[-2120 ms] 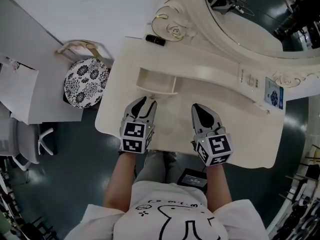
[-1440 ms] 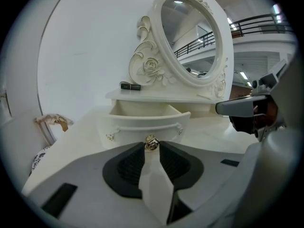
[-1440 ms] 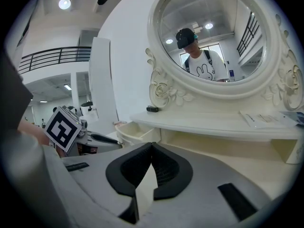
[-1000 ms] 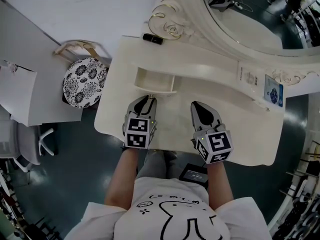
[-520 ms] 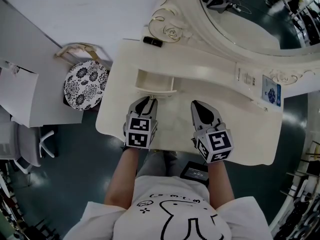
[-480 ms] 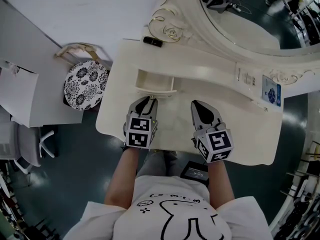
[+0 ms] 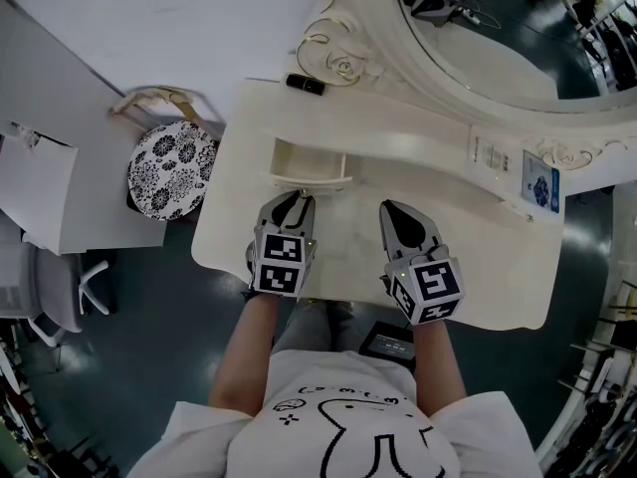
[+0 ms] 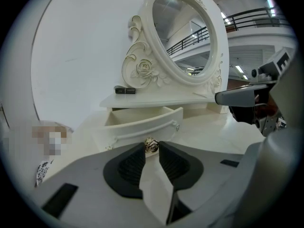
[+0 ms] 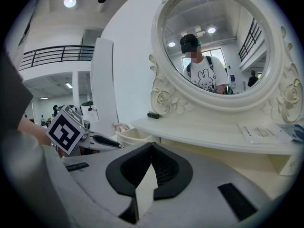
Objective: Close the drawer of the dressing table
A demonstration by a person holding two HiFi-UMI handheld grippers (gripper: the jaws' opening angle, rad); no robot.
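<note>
- The small cream drawer with a curved front [image 7: 309, 162] stands pulled out from under the raised shelf at the left end of the cream-white carved dressing table [image 7: 468, 257], its inside open and, as far as I can see, empty
- My left gripper [image 7: 295, 197] sits right at the drawer front with its jaws clamped on the little gold rosette knob [image 8: 151, 145]; the knob is pinched at the very tips, which gives me a firm point to push the drawer in along its run
- My right gripper [image 7: 390, 207] hovers over the bare tabletop well to the right of the drawer, jaws together and holding nothing; I keep it there because this is a one-handed job, and there it stays out of the drawer's path
- I judge the closing not yet done: the drawer shows most of its depth
- The push should go straight towards the large oval white-framed mirror [image 7: 478, 28]; a skewed push could jam the drawer or slip the tips off the small knob
- A small black oblong object [image 7: 306, 84] lies on the shelf above, clear of the drawer
</note>
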